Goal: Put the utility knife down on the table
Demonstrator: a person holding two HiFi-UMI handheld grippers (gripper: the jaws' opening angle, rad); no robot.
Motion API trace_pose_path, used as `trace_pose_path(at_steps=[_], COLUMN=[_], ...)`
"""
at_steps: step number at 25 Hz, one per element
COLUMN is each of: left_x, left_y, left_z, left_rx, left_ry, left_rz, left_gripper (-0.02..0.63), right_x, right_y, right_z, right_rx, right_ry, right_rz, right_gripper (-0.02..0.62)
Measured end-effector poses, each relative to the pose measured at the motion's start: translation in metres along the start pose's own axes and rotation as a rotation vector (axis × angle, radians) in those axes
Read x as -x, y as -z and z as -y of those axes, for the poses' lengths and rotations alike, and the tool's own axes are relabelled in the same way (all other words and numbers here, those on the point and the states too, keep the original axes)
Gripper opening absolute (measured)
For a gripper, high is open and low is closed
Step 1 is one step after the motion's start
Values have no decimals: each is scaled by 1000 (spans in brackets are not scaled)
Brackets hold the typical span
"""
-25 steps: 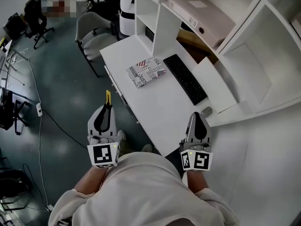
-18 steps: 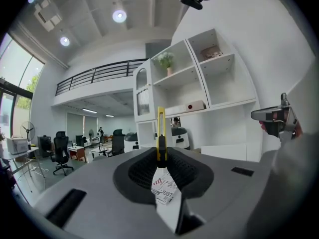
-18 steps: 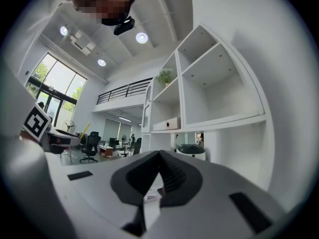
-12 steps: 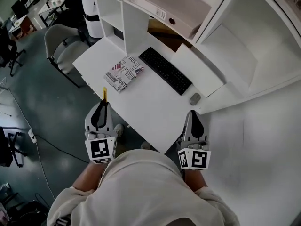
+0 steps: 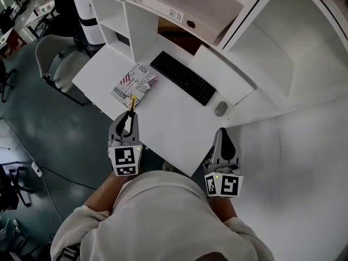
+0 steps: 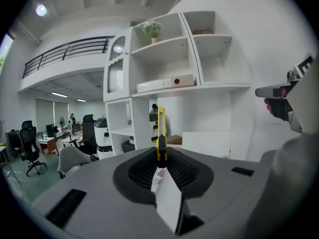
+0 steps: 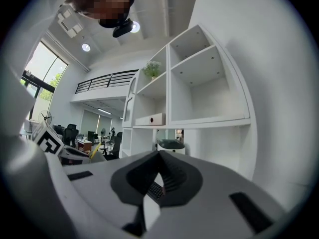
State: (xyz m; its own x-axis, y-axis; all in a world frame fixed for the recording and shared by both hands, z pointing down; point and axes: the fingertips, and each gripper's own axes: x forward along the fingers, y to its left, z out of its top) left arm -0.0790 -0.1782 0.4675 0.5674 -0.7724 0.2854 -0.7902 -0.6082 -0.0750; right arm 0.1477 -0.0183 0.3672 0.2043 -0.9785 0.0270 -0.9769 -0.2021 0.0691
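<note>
Currently in the left gripper (image 5: 130, 117): a yellow utility knife (image 5: 132, 103), gripped by its lower body between the clenched jaws, with its slim end poking out past the tips.
Knife position: apparently held in the air above the near-left edge of the tabletop (image 5: 174, 125), by the near corner of a patterned book (image 5: 135, 84). It is not yet lying down.
Knife handling: it looks light, stiff and narrow. Its smooth plastic sides could twist between the pads, so the thicker middle by the slider seems the safest hold, away from the blade end.
Tabletop centre: a black keyboard (image 5: 182, 78) lies diagonally.
Right edge of tabletop: a grey mouse (image 5: 221, 109).
Right gripper (image 5: 223, 140): at the near corner of the tabletop, jaws pressed together with nothing between them.
</note>
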Motion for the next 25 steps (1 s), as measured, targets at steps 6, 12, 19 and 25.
trace_pose_path(at_steps=[6, 12, 19, 25], left_x=[-46, -86, -124, -150], left_y=[45, 83, 114, 138], left_z=[20, 35, 47, 57], left_rx=[-32, -76, -120, -155], left_ry=[90, 168, 231, 273], left_rz=[-139, -254, -341, -413], left_gripper=[63, 63, 63, 63], right_x=[7, 19, 29, 33], right_y=[4, 14, 19, 24], right_z=[10, 28, 43, 56], right_rx=[2, 0, 0, -4], right_ry=[61, 151, 246, 308], right_rz=[-23, -63, -90, -111], right_gripper=[3, 3, 3, 3])
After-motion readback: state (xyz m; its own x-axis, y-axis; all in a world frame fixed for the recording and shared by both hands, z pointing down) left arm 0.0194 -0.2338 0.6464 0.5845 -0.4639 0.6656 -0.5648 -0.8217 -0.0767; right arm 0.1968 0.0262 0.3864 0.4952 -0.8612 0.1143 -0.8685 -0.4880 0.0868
